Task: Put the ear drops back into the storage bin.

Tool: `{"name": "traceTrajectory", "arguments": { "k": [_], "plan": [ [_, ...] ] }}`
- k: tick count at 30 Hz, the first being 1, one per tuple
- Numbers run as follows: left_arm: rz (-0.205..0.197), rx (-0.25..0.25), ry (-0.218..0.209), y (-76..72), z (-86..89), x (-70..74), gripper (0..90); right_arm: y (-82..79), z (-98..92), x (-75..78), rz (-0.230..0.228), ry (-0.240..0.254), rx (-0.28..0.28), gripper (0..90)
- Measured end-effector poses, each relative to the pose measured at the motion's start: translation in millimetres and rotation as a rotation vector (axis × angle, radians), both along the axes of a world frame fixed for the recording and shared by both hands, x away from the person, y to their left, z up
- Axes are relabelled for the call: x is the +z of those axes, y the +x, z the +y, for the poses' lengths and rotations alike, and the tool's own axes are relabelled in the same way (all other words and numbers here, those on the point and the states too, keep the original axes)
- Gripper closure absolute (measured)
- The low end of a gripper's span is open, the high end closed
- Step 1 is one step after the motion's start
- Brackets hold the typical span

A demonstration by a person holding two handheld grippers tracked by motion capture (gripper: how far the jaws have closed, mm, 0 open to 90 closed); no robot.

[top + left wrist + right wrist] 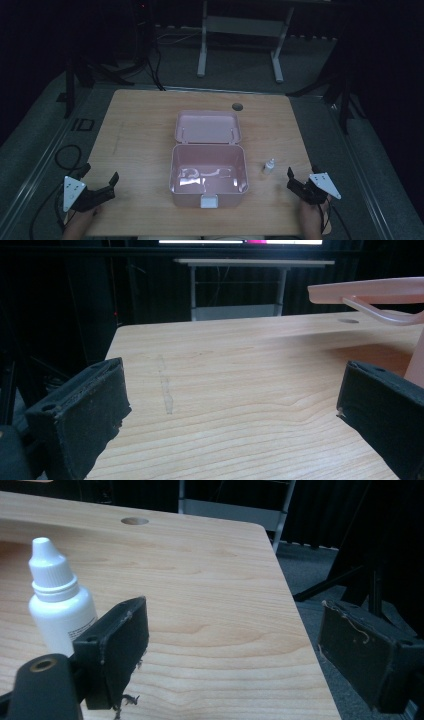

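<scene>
A pink plastic box (pixel 208 181) stands open at the table's middle, its lid (pixel 208 127) laid back behind it; the lid's edge (pixel 370 290) juts in at the upper right of the left gripper view. A small white dropper bottle (pixel 269 166) stands upright just right of the box, and it appears beside my right gripper's left jaw as a capped bottle (pixel 59 600). My left gripper (pixel 102 189) rests open at the table's front left, nothing between its jaws. At the front right, my right gripper (pixel 297 184) is open too, with the bottle outside its jaws.
The wooden table (pixel 140 145) has a round cable hole (pixel 237 106) near its far edge. A white metal stand (pixel 240 30) sits on the floor behind. Cables (pixel 67 155) lie left of the table. The table's right edge (pixel 295 615) runs between the right jaws.
</scene>
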State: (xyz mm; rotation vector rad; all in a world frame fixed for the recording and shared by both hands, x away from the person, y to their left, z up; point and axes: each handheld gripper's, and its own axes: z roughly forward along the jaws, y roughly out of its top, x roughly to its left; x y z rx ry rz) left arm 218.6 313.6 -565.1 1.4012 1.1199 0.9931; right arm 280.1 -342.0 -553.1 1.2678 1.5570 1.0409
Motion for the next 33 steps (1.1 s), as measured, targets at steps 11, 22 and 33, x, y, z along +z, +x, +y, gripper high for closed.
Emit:
{"name": "traceTrajectory", "arguments": {
  "k": [11,22,33],
  "plan": [
    [0.001,-0.002,-0.003,0.0,0.4,0.0,0.4,2.8,8.0,7.1,0.046,0.000,0.058,12.7],
    [0.002,-0.003,-0.006,0.1,0.5,0.0,0.4,10.1,0.4,27.0,0.233,-0.005,0.071,13.4],
    [0.002,-0.004,-0.006,0.2,0.6,0.0,0.4,19.5,-10.1,33.5,0.545,0.007,0.122,11.2]
  ]
}}
